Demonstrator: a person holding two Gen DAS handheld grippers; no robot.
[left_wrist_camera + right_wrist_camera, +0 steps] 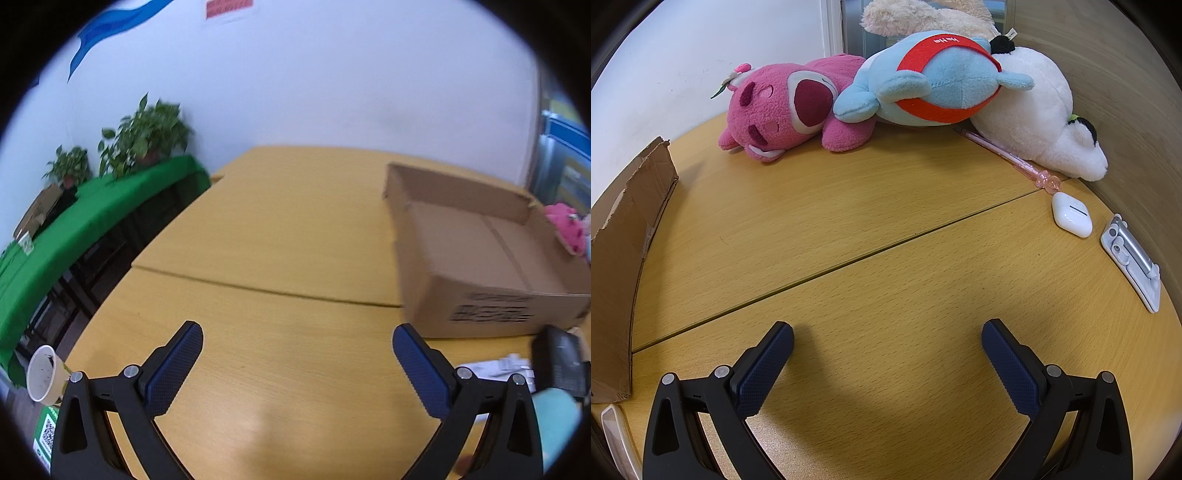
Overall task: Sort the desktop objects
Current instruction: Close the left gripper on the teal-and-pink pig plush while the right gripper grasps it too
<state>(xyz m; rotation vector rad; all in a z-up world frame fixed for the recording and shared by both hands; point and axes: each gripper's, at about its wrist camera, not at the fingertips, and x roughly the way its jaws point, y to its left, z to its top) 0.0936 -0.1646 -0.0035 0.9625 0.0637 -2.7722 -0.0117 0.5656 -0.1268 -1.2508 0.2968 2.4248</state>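
My left gripper [297, 339] is open and empty above the bare wooden desk [258, 229]. An open cardboard box [480, 251] stands to its right. My right gripper [886, 338] is open and empty over the desk [849, 229]. Ahead of it lie a pink plush bear [783, 107], a blue plush with a red band [934, 77] and a white plush [1041, 110]. A pink pen [1008, 157], a white earbud case [1071, 214] and a silver-white folding stand [1132, 258] lie at the right. The box's wall [624, 236] is at the left.
A paper cup [44, 373] stands off the desk's left edge, by a green-covered table [92, 221] with potted plants [147, 133]. A black object [561, 362], white papers [495, 369] and something pale blue [554, 413] lie at the left view's right edge. A wooden panel [1108, 74] borders the desk.
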